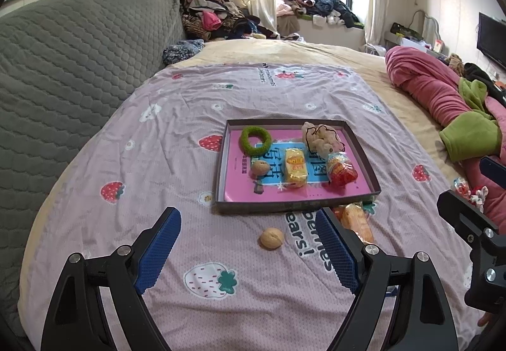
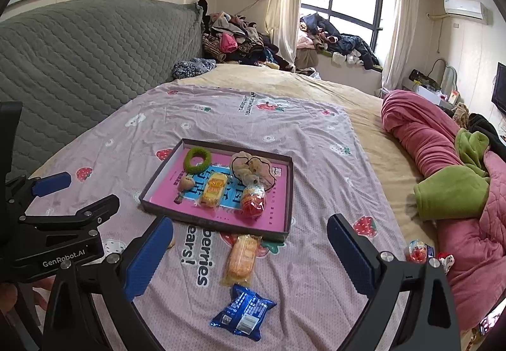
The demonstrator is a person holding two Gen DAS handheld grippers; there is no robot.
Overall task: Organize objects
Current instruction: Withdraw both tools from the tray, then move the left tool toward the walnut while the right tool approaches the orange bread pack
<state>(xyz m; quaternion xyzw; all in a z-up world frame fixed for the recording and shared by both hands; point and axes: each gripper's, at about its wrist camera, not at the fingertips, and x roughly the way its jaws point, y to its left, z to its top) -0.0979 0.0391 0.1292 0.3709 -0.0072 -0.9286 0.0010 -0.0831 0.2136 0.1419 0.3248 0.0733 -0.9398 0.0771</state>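
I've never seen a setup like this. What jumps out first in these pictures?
Probably the shallow tray with its bright pink lining, in the middle of the strawberry-print sheet, holding a green ring, a plush toy and wrapped snacks. In front of it, the open left gripper frames a loose walnut, and a blue snack packet lies nearest the right gripper.

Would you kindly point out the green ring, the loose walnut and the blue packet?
green ring (image 1: 255, 141), left wrist view, fuzzy band.
loose walnut (image 1: 272, 238), left wrist view, shell middle.
blue packet (image 2: 245, 311), right wrist view, wrapper middle.
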